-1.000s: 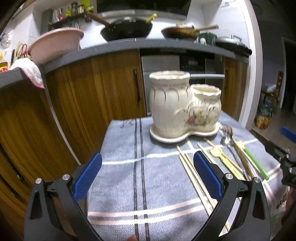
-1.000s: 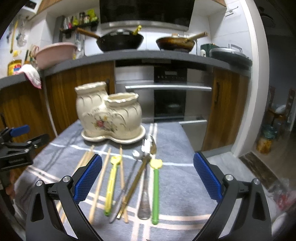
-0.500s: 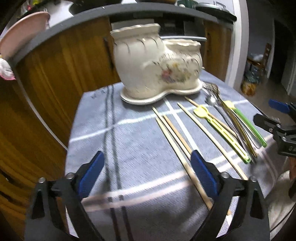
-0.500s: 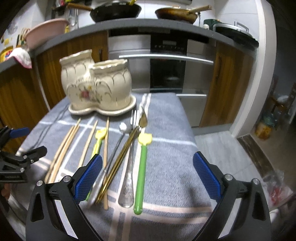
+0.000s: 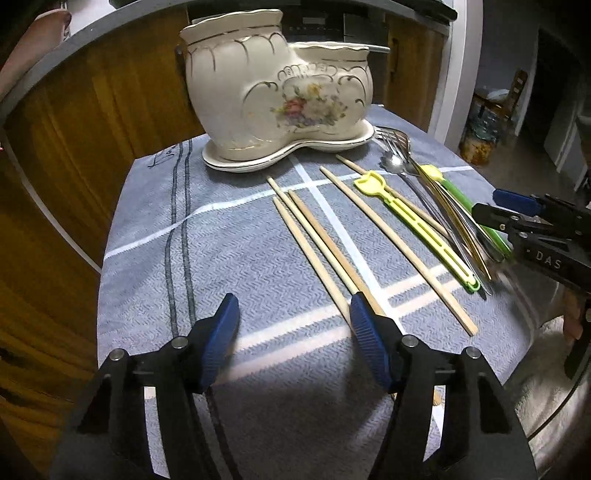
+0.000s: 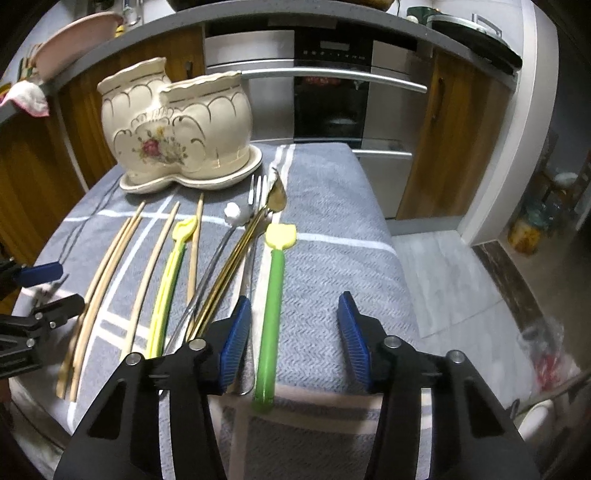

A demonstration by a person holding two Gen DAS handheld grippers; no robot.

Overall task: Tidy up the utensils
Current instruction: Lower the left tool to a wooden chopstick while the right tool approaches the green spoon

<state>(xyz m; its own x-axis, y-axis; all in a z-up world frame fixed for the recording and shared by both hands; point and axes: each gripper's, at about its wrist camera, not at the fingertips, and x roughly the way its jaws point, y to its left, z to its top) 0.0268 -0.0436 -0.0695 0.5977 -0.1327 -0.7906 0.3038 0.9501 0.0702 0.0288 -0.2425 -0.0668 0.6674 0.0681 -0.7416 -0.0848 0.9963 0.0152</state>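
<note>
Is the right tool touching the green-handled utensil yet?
Cannot tell. In the right wrist view, the right tool is open, its fingers straddling the green-handled utensil; the handle runs close to the left finger, so contact is unclear.

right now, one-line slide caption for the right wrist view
Open right gripper straddles green-handled utensil on grey striped cloth, cream floral ceramic holder behind.

A home kitchen: a built-in oven [image 6: 328, 99] with a long steel handle sits under a grey countertop [image 6: 155, 27], flanked by wooden cabinet doors [image 6: 447, 133]. A pink basin [image 6: 75, 37] and a dark pan [image 6: 476, 35] rest on the counter, and a floral ceramic utensil holder [image 6: 173, 125] stands on a cloth-covered table [image 6: 332, 206] among chopsticks [image 5: 321, 251] and cutlery [image 6: 258, 206]
</note>
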